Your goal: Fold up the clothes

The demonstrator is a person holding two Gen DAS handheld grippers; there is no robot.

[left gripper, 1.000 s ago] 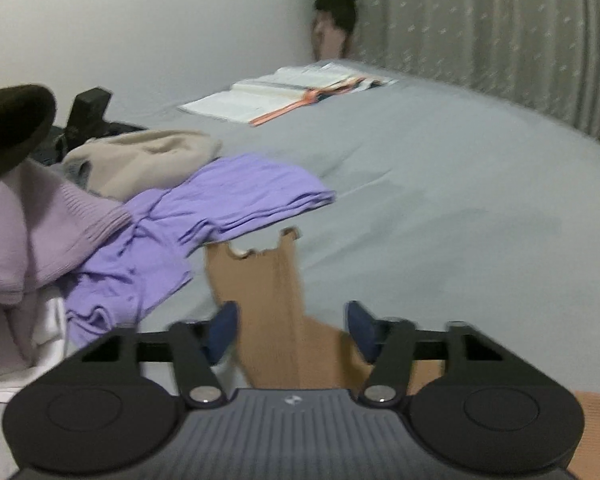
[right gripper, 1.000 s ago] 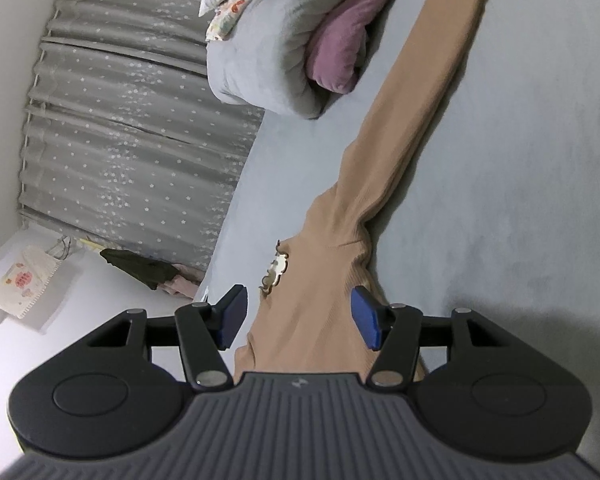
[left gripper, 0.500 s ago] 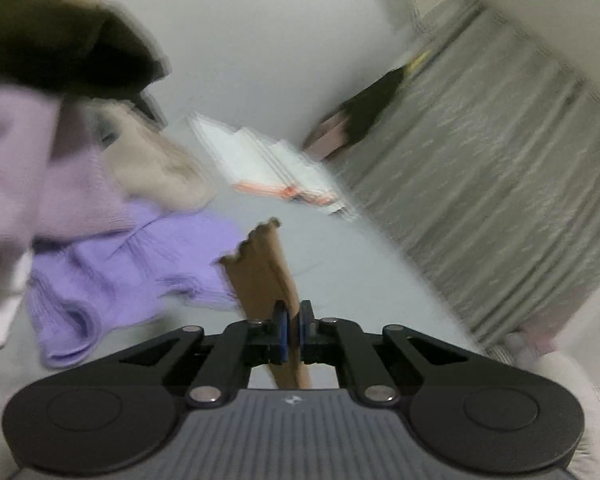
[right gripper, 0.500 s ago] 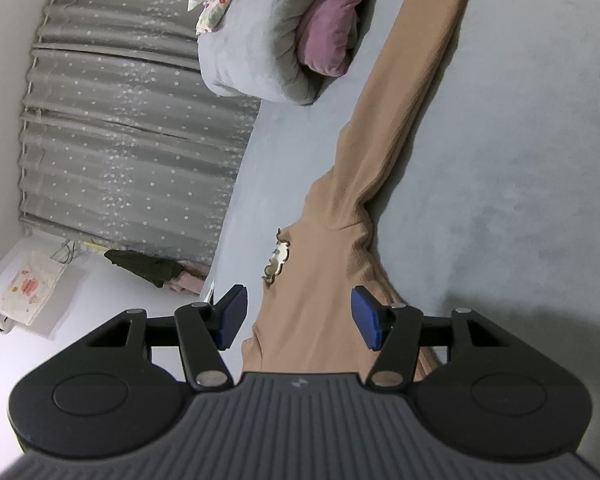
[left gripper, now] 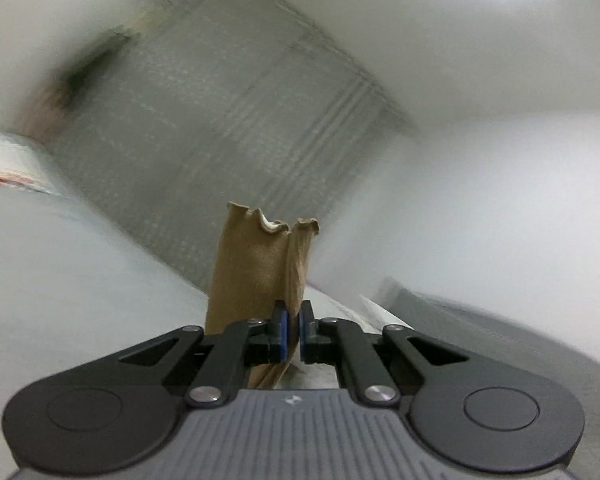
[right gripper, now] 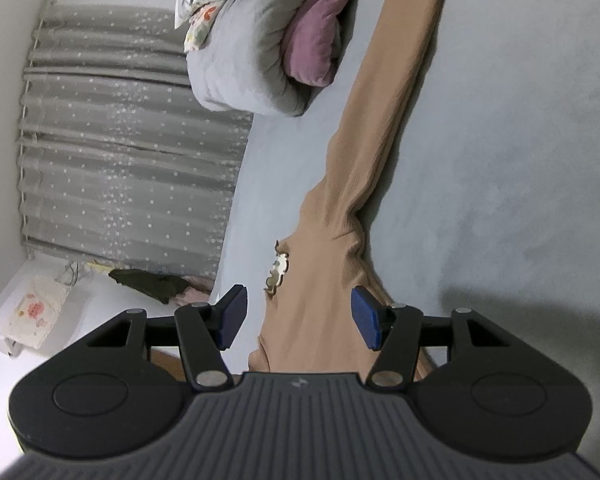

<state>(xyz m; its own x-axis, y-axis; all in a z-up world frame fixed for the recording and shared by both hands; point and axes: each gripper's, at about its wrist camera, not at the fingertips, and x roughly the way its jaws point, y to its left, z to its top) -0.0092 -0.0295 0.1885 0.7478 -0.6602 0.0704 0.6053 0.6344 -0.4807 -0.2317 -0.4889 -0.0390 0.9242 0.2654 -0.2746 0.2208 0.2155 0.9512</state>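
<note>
A tan ribbed knit garment (right gripper: 332,276) lies stretched along the grey bed (right gripper: 520,168), its long sleeve running toward the top of the right wrist view. My right gripper (right gripper: 296,318) is open, its blue pads on either side of the garment's body near the scalloped neckline. My left gripper (left gripper: 291,334) is shut on an end of the tan garment (left gripper: 260,264), which sticks up past the fingers with a scalloped edge. The left wrist view is blurred and tilted up toward the curtain and ceiling.
A rolled grey duvet (right gripper: 240,48) and a mauve pillow (right gripper: 314,44) lie at the bed's far end. A grey starred curtain (right gripper: 128,144) covers the wall; it also shows blurred in the left wrist view (left gripper: 220,128). Dark clothing (right gripper: 148,282) lies by the curtain.
My left gripper closed on the tan garment's end and lifted it, swinging its view up from the bed and clothes pile toward curtain and ceiling. The right gripper stayed open and barely moved.
</note>
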